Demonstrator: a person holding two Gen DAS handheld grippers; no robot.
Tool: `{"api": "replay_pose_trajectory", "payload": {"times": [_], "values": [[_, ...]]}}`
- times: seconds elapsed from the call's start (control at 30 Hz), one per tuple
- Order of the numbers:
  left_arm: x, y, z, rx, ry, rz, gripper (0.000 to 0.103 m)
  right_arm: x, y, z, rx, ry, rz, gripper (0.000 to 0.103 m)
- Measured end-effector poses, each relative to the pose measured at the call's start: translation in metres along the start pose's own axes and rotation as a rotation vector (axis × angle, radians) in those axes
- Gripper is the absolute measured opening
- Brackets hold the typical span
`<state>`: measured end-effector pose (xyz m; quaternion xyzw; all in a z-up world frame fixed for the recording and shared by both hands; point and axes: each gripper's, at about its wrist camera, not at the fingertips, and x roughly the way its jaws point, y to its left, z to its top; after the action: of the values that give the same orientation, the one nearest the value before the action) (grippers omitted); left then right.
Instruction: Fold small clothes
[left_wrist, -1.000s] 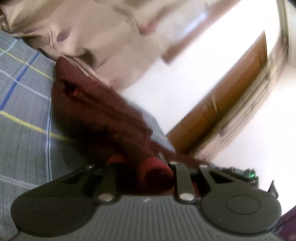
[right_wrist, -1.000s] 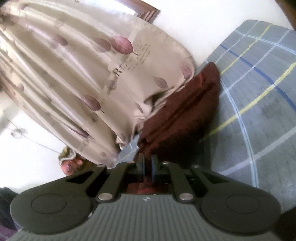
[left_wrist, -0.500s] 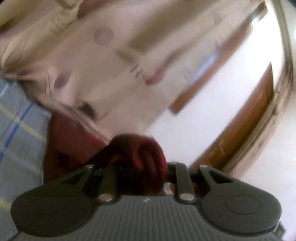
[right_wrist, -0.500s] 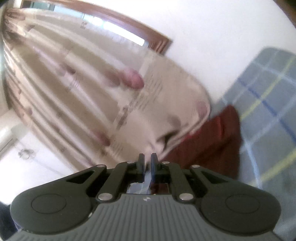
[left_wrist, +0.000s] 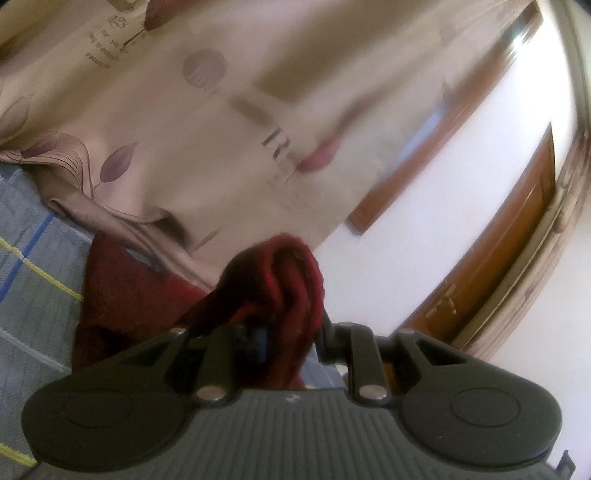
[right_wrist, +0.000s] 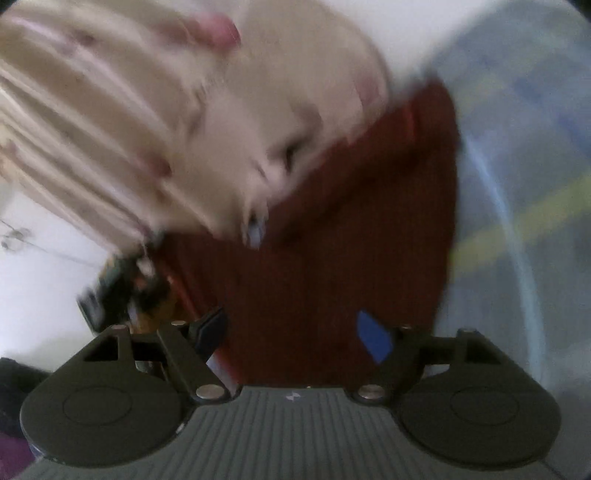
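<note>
**Q:** What does the left wrist view show?

**A:** The left gripper (left_wrist: 284, 332) is clamped on a bunched fold of the dark red garment (left_wrist: 291, 273). The cloth rises in a rounded hump between the fingers and runs down to the left, where the rest of it lies on the bedsheet (left_wrist: 33, 280), a grey-blue plaid with yellow and blue lines. Behind the garment hangs a beige curtain (left_wrist: 221, 122) printed with mauve leaves and lettering; its lower edge drapes onto the bed just beside the red cloth. To the right are a white wall (left_wrist: 443, 221), a brown window frame (left_wrist: 424, 166) and a wooden door (left_wrist: 517, 251).

**Q:** And the right wrist view?

**A:** It is strongly blurred. The right gripper (right_wrist: 295, 336) stands wide apart, one finger with a blue pad (right_wrist: 375, 336) at the right and the dark finger (right_wrist: 212, 330) at the left. The dark red garment (right_wrist: 351, 229) fills the space between and beyond them, spread on the bedsheet (right_wrist: 517, 166). Whether either finger touches the cloth cannot be told. The curtain (right_wrist: 129, 110) covers the upper left, meeting the garment's far edge.

**Q:** Anything else?

**A:** A dark cluttered shape (right_wrist: 125, 291) sits at the left, too blurred to identify.
</note>
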<state>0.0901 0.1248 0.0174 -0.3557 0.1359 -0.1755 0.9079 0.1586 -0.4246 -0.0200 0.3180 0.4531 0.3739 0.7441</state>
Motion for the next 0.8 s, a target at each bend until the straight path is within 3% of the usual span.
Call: {"api": "replay_pose_trajectory", "payload": {"times": [0.07,0.2,0.3,0.37,0.43,0.47,0.5,0.63,0.8], "values": [[-0.007,-0.002,-0.002,0.016,-0.004,0.007,0.023,0.006,-0.005,-0.031,0.051,0.044,-0.030,0.078],[-0.020,-0.006,-0.007,0.032,-0.002,0.014,0.023,0.021,-0.015,-0.066,0.148,0.078,-0.009,0.078],[-0.027,-0.006,-0.012,0.047,-0.003,0.020,0.023,0.036,-0.022,-0.080,0.179,0.053,-0.013,0.078],[-0.031,-0.005,-0.015,0.048,-0.004,0.030,0.023,0.043,-0.025,-0.083,0.206,0.004,0.029,0.078],[-0.035,-0.003,-0.019,0.048,-0.011,0.040,0.023,0.050,-0.022,-0.089,0.186,-0.012,0.033,0.067],[-0.037,-0.002,-0.020,0.044,-0.013,0.047,0.023,0.055,-0.020,-0.093,0.179,0.001,0.022,0.037],[-0.040,-0.001,-0.021,0.031,-0.016,0.047,0.023,0.059,-0.022,-0.094,0.194,0.019,0.013,0.016],[-0.058,-0.007,-0.025,0.010,-0.041,0.051,0.023,0.037,-0.018,-0.097,0.206,-0.049,0.082,0.016],[-0.075,-0.021,-0.027,-0.037,-0.127,0.013,0.023,-0.027,0.014,-0.057,0.128,-0.233,0.190,0.016]]}}
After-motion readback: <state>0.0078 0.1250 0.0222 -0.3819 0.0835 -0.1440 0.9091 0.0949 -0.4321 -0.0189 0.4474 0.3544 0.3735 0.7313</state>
